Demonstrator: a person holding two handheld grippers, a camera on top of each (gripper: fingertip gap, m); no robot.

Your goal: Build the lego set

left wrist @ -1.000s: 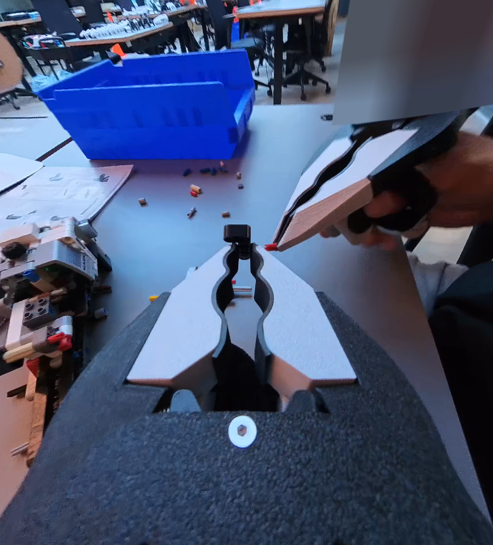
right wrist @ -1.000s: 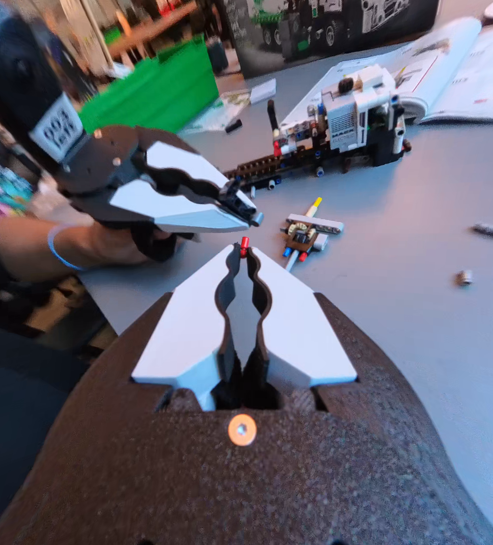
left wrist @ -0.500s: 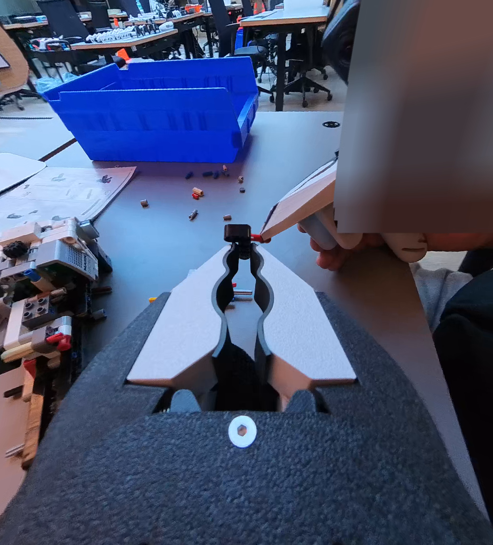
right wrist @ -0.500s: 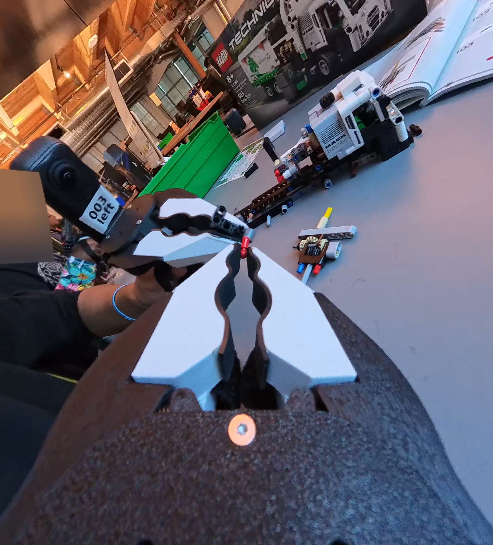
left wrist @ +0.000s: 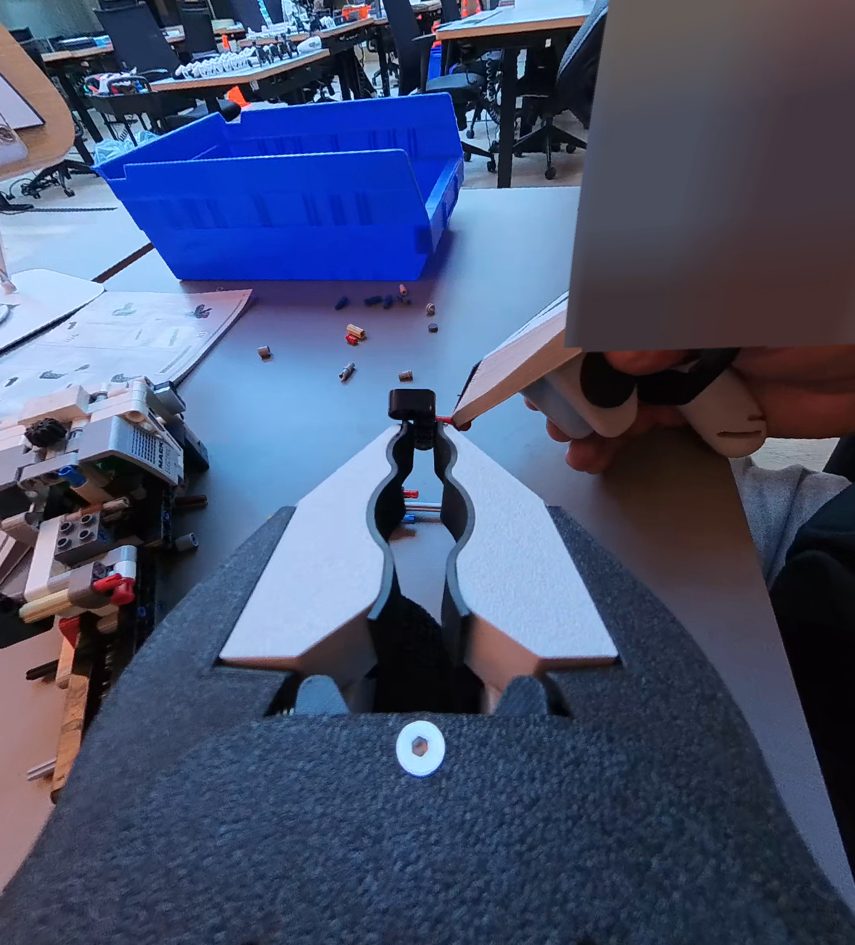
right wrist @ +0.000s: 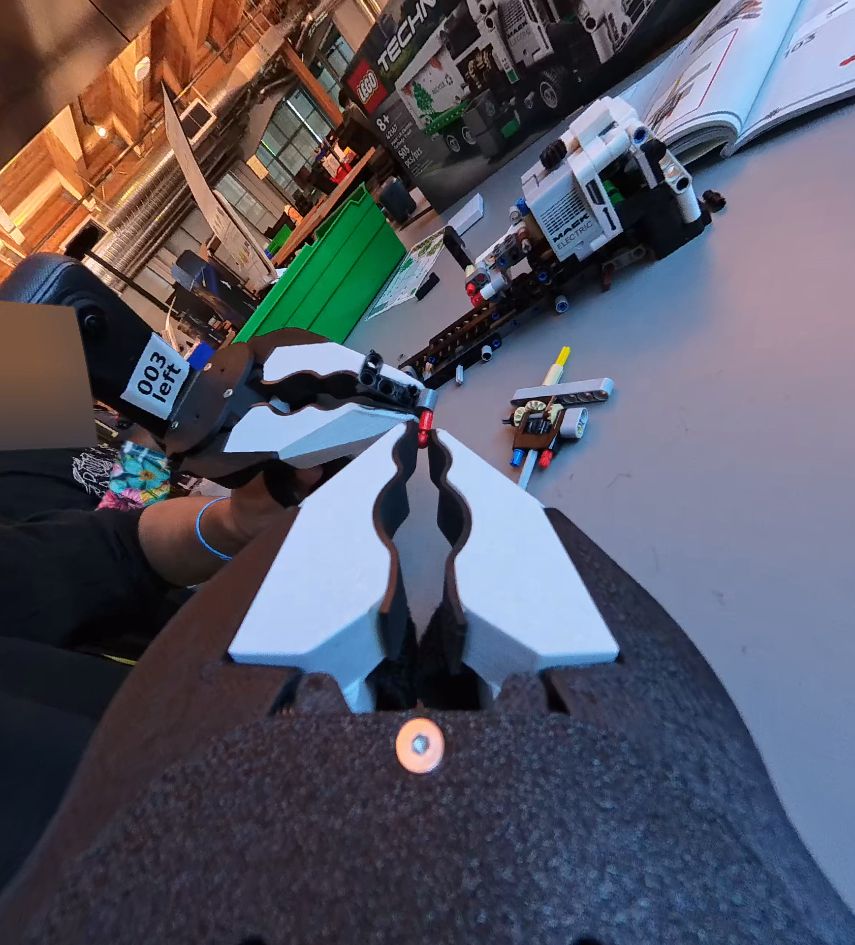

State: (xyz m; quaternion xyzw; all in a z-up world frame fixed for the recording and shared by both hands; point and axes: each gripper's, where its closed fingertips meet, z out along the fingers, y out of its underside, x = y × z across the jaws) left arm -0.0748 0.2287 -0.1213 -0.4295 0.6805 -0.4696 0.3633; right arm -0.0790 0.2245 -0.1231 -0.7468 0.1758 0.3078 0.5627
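black beam [left wrist: 411, 404] | raised off table | red pin [right wrist: 424, 428] at its end hole

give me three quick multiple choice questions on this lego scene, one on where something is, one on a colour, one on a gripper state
1. Where does the blue bin stand?
A. on the table beyond the loose small pieces
B. on the floor under the table
C. on top of the half-built truck

2. What colour is the pin at the right hand-held gripper tips?
A. yellow
B. red
C. green

3. What is the state of the left hand-held gripper?
A. wide open and empty
B. shut on a black beam
C. lying on the table

Answers:
1. A: the left wrist view shows the bin on the grey table, behind the scattered pieces.
2. B: the pin is red in both views, pinched between the right gripper's fingertips.
3. B: its fingers close around the black beam, held above the table.
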